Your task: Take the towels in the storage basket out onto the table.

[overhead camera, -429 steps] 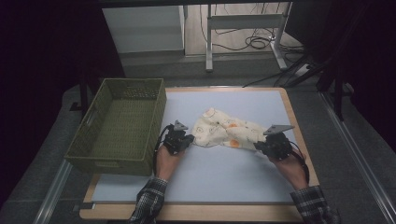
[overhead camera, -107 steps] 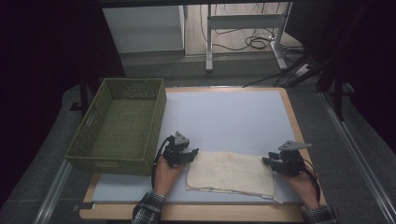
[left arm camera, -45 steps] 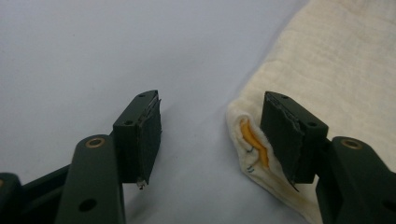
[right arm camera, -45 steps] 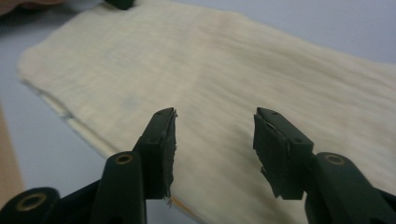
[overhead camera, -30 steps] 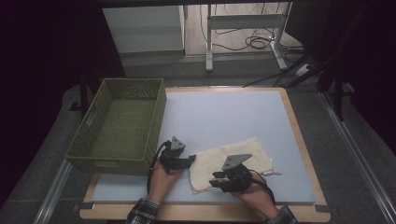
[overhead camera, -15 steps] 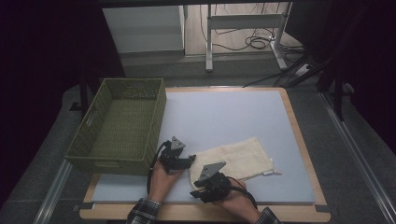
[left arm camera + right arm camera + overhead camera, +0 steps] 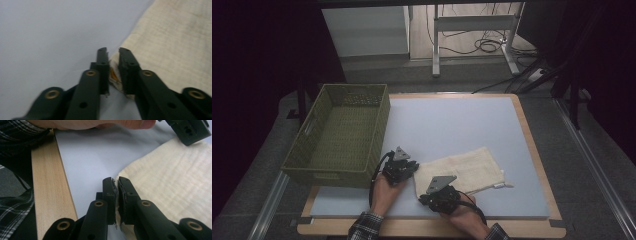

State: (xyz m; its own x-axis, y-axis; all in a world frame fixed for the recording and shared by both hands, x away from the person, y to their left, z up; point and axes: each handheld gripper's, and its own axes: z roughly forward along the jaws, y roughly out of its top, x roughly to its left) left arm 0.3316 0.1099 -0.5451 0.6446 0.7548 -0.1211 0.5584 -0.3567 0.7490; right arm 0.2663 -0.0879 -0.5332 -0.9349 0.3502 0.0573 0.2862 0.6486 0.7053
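Note:
A cream towel (image 7: pixel 472 167) lies flat on the blue-grey mat, near the front of the table. My left gripper (image 7: pixel 411 170) is at the towel's left far corner. In the left gripper view its jaws (image 7: pixel 113 51) have just been closing and now pinch the towel's (image 7: pixel 175 45) corner. My right gripper (image 7: pixel 428 196) is at the near left corner. Its jaws (image 7: pixel 115 180) have also just been closing, and the towel's (image 7: pixel 170 175) edge is squeezed between them. The left gripper (image 7: pixel 190 130) shows at the top right of the right gripper view.
A green woven basket (image 7: pixel 342 135) stands at the left of the table, close to my left hand. The wooden table rim (image 7: pixel 50 190) runs just beside my right gripper. Bare mat (image 7: pixel 452 125) lies beyond the towel.
My right hand has slid left along the towel's near edge to its left corner. Both grippers' jaws have closed on the towel's corners. The left hand has stayed in place.

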